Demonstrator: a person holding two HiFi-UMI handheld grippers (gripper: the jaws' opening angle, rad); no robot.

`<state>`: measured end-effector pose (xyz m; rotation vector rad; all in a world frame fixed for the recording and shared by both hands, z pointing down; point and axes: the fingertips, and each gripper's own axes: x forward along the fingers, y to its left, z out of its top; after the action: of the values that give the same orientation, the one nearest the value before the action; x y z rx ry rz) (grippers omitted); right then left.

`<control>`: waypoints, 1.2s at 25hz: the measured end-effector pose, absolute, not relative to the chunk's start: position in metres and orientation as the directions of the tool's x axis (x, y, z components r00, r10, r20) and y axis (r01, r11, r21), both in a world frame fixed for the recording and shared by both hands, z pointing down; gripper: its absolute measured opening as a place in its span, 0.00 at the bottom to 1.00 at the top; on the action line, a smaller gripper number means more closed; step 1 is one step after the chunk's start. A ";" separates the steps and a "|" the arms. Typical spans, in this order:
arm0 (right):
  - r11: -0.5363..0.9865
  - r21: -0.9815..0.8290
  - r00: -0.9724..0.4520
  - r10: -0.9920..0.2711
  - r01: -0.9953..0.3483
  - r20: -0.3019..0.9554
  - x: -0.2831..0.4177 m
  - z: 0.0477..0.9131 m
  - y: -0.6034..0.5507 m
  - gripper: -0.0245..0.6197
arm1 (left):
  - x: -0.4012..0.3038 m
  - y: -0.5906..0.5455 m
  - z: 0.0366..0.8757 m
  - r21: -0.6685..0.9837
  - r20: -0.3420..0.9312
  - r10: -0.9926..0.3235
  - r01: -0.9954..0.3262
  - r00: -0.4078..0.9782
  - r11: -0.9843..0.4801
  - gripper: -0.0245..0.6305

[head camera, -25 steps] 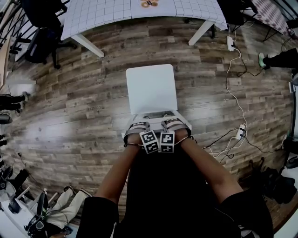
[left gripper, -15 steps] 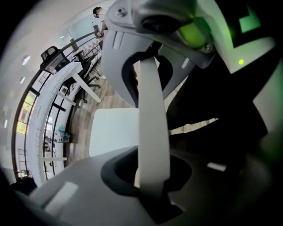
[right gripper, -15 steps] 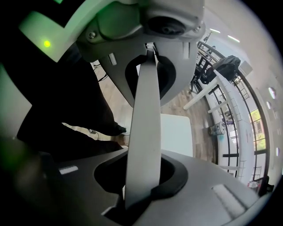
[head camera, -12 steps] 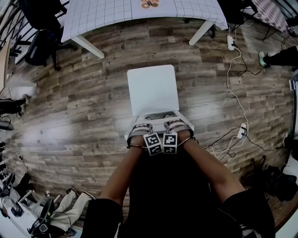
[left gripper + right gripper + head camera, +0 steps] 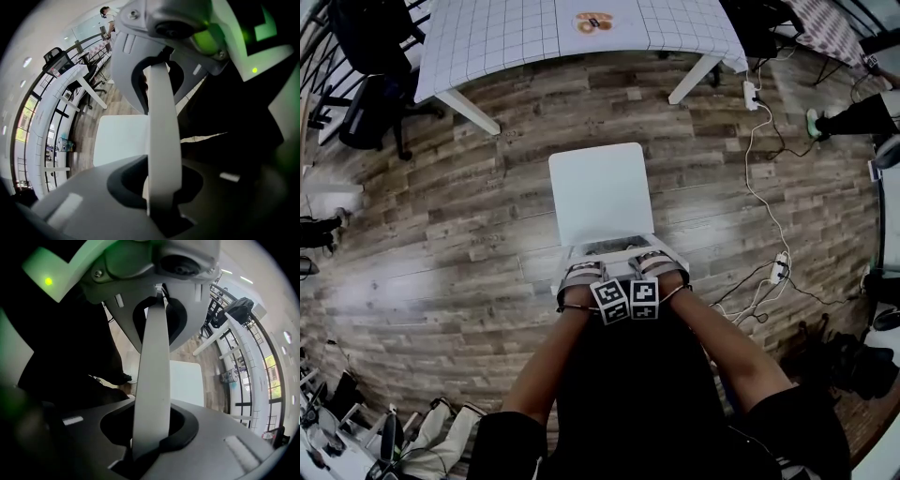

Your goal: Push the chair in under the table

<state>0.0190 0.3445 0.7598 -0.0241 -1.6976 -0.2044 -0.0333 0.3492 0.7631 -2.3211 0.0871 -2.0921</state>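
Chair [image 5: 602, 192] stood on wood floor [image 5: 431, 244], well apart from table [image 5: 487, 37] and its near edge; left gripper [image 5: 584, 275] and right gripper [image 5: 650, 267] sat side by side, pointing down; each one's jaws clenched on the white backrest [image 5: 164, 140].

More of the table [image 5: 502, 37] shows now, and the chair [image 5: 600, 192] sits slightly lower in view

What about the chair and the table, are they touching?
Apart. The head view shows bare wooden floor between the chair and the table.
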 end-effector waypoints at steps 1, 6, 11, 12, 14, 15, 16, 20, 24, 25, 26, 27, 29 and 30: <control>0.983 0.126 -0.139 -0.108 0.134 0.984 0.018 0.760 0.339 0.17 | -0.034 0.344 0.763 -0.050 0.993 -0.053 -0.029 0.103 -0.998 0.15; 0.983 0.130 -0.126 -0.114 0.127 0.985 0.017 0.762 0.317 0.17 | -0.036 0.322 0.765 -0.051 0.993 -0.053 -0.023 0.109 -0.998 0.15; 0.988 0.114 -0.109 -0.103 0.103 0.989 0.014 0.764 0.303 0.16 | -0.041 0.307 0.767 -0.043 0.993 -0.044 -0.014 0.111 -0.999 0.15; 0.988 0.113 -0.108 -0.101 0.103 0.989 0.013 0.764 0.300 0.16 | -0.041 0.304 0.767 -0.041 0.993 -0.043 -0.014 0.113 -0.999 0.15; 0.988 0.112 -0.107 -0.101 0.106 0.989 0.013 0.762 0.286 0.15 | -0.042 0.290 0.764 -0.042 0.993 -0.043 -0.014 0.112 -0.999 0.15; 0.988 0.110 -0.108 -0.099 0.108 0.989 0.013 0.758 0.276 0.15 | -0.042 0.280 0.760 -0.040 0.993 -0.042 -0.014 0.111 -0.999 0.15; 0.988 0.107 -0.109 -0.095 0.110 0.990 0.013 0.753 0.265 0.15 | -0.042 0.268 0.755 -0.037 0.993 -0.038 -0.013 0.111 -0.999 0.15; 0.990 0.094 -0.119 -0.082 0.104 0.990 0.011 0.740 0.234 0.15 | -0.043 0.236 0.742 -0.022 0.994 -0.022 -0.003 0.108 -1.000 0.15; 0.990 0.099 -0.111 -0.087 0.100 0.990 0.003 0.744 0.212 0.15 | -0.052 0.214 0.747 -0.026 0.994 -0.025 0.004 0.107 -1.000 0.15; 0.991 0.096 -0.111 -0.085 0.095 0.990 -0.001 0.740 0.201 0.15 | -0.056 0.203 0.743 -0.022 0.994 -0.021 0.009 0.105 -1.000 0.15; 0.992 0.090 -0.114 -0.079 0.088 0.990 -0.004 0.735 0.191 0.15 | -0.059 0.192 0.738 -0.016 0.995 -0.014 0.016 0.104 -1.000 0.15; 0.993 0.083 -0.117 -0.073 0.083 0.990 -0.004 0.731 0.182 0.15 | -0.059 0.183 0.734 -0.009 0.994 -0.007 0.019 0.105 -1.000 0.15; 0.993 0.080 -0.122 -0.069 0.089 0.990 -0.001 0.727 0.169 0.15 | -0.054 0.170 0.730 -0.005 0.994 -0.004 0.013 0.107 -1.000 0.15; 0.992 0.084 -0.126 -0.072 0.095 0.989 0.001 0.729 0.165 0.15 | -0.052 0.166 0.731 -0.008 0.994 -0.007 0.007 0.105 -1.000 0.15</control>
<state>0.0014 0.1646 0.7285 -0.0171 -1.6916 -0.1426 -0.0517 0.1659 0.7314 -2.3271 -0.0001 -2.0943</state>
